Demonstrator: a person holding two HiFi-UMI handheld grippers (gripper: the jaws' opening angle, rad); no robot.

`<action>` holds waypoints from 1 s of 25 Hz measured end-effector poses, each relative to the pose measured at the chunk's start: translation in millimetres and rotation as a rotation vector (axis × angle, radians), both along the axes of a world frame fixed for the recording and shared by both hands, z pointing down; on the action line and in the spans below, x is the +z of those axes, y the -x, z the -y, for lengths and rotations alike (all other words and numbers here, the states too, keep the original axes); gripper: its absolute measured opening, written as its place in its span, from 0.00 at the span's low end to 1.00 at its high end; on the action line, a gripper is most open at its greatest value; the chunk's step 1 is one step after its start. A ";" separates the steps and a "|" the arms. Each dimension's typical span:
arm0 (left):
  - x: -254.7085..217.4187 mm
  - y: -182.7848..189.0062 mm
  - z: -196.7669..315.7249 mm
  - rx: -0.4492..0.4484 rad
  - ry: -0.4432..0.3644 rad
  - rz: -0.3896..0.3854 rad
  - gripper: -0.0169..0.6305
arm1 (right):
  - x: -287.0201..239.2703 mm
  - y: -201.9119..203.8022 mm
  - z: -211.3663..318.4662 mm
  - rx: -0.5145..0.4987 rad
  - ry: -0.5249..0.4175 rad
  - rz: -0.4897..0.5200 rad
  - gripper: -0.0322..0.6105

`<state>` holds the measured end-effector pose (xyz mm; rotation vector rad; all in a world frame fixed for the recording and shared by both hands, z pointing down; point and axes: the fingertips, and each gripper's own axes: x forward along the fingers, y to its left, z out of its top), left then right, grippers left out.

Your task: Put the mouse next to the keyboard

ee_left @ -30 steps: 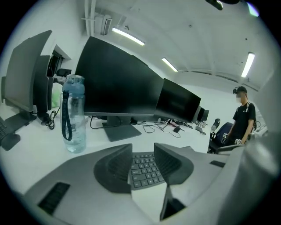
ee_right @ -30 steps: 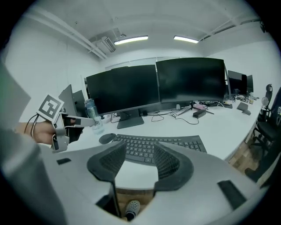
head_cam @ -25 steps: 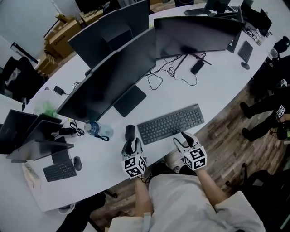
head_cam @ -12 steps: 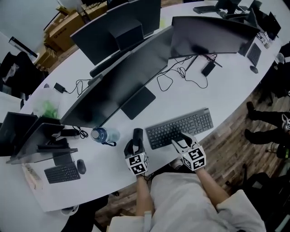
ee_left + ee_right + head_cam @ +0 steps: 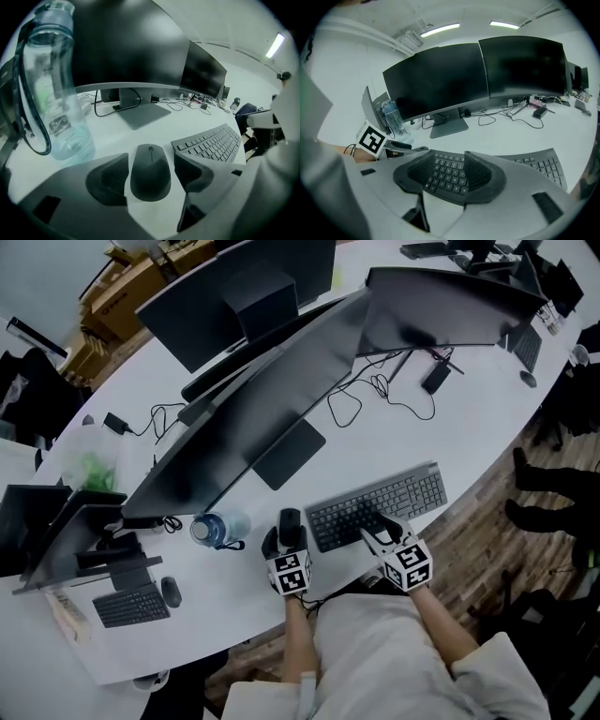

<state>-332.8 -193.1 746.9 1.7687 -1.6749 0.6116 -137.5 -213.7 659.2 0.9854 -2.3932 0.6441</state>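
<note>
On the white desk [image 5: 469, 427], the mouse [image 5: 291, 519] lies just left of the keyboard [image 5: 380, 505], between the left gripper's [image 5: 151, 159] opening jaws, pads clear of it. The right gripper [image 5: 449, 161], jaws apart, hovers over the keyboard, hiding some keys.

Seen from above, we find the left gripper [image 5: 287, 542], jaws opening with the mouse [image 5: 290, 520] between them, just left of the keyboard [image 5: 394, 498] on the white table [image 5: 469, 427], the right gripper [image 5: 380, 532] over the keys, a bottle [image 5: 214, 529] near the mouse.
</note>
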 end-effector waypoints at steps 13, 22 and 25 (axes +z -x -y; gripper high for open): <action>33.5 0.4 -3.2 0.028 0.053 0.079 0.49 | 10.2 -1.2 -7.8 0.032 0.020 -0.009 0.35; 29.1 -2.8 -10.7 0.054 0.044 0.096 0.49 | 8.1 -8.2 -14.3 0.090 -0.001 0.010 0.25; 28.7 -2.4 -13.1 0.065 0.041 0.094 0.49 | 8.3 -5.1 -15.0 0.095 -0.011 0.015 0.19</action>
